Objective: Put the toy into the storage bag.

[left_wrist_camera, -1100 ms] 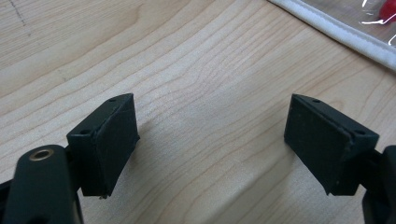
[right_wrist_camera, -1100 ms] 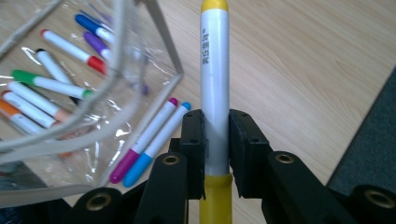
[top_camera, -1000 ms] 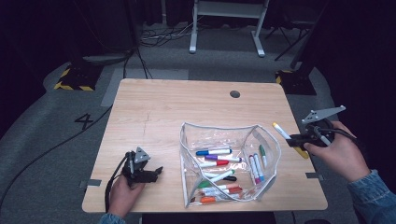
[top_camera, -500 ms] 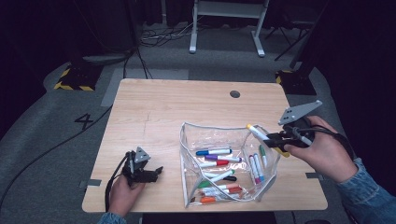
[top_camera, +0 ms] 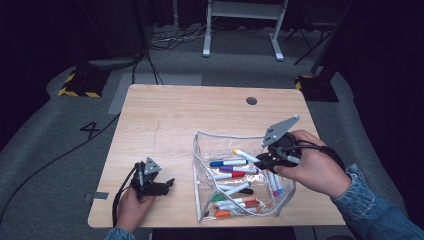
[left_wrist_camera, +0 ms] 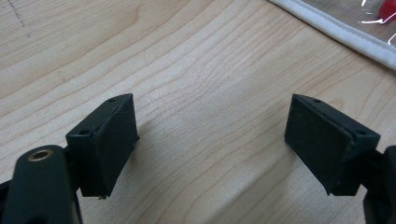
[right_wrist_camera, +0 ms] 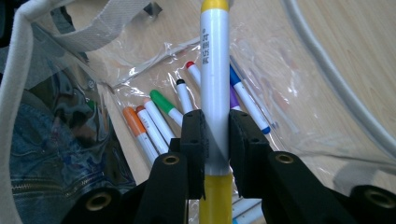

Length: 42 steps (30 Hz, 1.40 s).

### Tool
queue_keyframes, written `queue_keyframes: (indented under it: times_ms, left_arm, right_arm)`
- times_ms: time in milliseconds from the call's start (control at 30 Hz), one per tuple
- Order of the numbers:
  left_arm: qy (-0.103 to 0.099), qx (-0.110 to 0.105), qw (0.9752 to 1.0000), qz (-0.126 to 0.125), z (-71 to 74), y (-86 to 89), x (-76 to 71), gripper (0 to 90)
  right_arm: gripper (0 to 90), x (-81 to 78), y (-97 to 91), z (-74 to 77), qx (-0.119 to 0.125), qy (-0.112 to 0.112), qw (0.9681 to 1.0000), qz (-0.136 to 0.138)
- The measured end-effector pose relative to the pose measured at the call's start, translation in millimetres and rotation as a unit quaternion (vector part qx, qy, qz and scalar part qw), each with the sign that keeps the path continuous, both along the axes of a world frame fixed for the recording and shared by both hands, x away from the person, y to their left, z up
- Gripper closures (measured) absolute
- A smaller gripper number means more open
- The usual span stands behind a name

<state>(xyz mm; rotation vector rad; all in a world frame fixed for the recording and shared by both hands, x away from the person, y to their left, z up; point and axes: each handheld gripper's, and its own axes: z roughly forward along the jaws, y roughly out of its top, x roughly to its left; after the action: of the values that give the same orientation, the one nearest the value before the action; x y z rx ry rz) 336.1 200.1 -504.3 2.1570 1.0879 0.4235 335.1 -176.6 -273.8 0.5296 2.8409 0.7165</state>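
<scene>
Meanwhile right gripper clamped the yellow-capped marker over the clear pouch by the table's front right corner; left gripper jaws apart, empty.

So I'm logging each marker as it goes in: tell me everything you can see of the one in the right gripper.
The yellow marker has a white barrel with small dark print, a yellow cap at the far end and a yellow end behind the jaws. It looks like smooth plastic. The right gripper clamps it mid-barrel, both pads pressing its sides. In the high view it hangs roughly level over the open clear pouch, touching nothing else.
</scene>
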Motion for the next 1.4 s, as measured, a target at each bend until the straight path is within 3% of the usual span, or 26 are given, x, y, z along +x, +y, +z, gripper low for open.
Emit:
queue_keyframes:
  times_ms: [233,433,700,1067,1400]
  left_arm:
    - [-0.001,0.001,1.0000,0.000,0.0,0.1,-0.2,17.4]
    - [-0.001,-0.001,1.0000,0.001,-0.1,-0.1,-0.1,17.4]
    - [-0.001,-0.001,1.0000,0.001,-0.1,-0.1,-0.2,17.4]
    - [-0.001,-0.001,1.0000,0.001,-0.1,-0.1,-0.2,17.4]
    - [-0.001,-0.001,1.0000,0.000,-0.1,-0.1,-0.1,17.4]
  right_arm:
    - [76.6,-2.9,23.0,-14.6,-0.024,0.025,0.9989,0.033]
    - [76.7,-4.7,40.7,-29.0,-0.053,0.045,0.9961,0.055]
    - [76.6,-1.8,60.3,-55.3,-0.101,0.076,0.9896,0.069]
    - [76.6,4.7,76.6,-83.7,-0.156,0.096,0.9799,0.079]
    - [76.5,4.2,82.5,-105.9,-0.178,0.114,0.9732,0.090]
